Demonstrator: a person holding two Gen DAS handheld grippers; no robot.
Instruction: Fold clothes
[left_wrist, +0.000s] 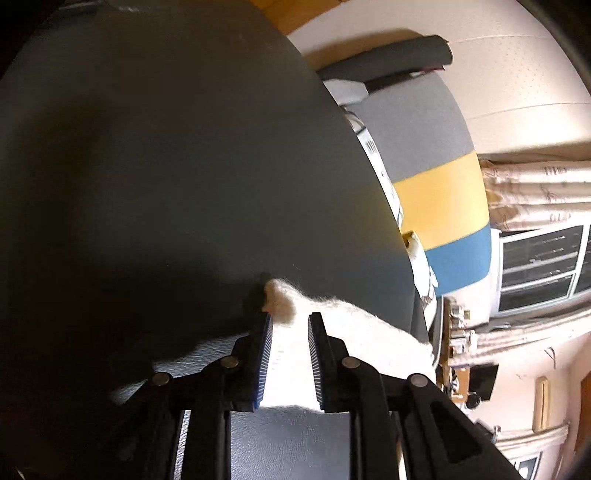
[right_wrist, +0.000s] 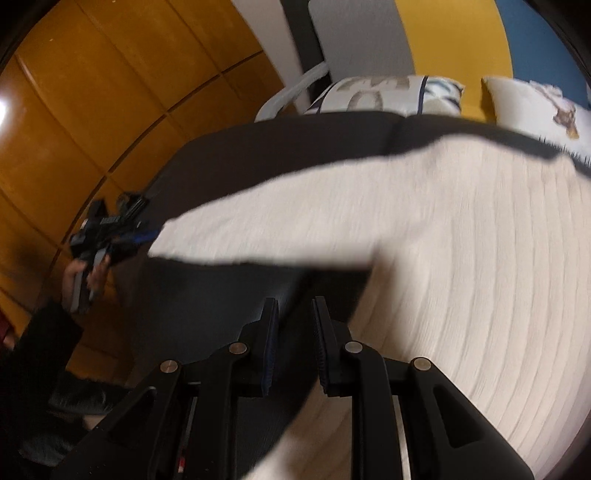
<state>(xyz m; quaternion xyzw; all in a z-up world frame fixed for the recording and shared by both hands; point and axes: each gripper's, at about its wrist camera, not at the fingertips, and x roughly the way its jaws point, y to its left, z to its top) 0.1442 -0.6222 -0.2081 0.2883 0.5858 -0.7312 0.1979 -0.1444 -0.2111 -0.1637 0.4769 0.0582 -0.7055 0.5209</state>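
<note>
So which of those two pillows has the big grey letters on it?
The left pillow, nearest the wooden wall: it carries large grey lettering and a dark stripe. The right pillow shows a small brown figure instead.

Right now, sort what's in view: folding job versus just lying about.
Job:
cream knit sweater
left gripper, sleeve end between its jaws
right gripper
dark bed surface

Lying about:
printed pillows
stacked cardboard boxes
</note>
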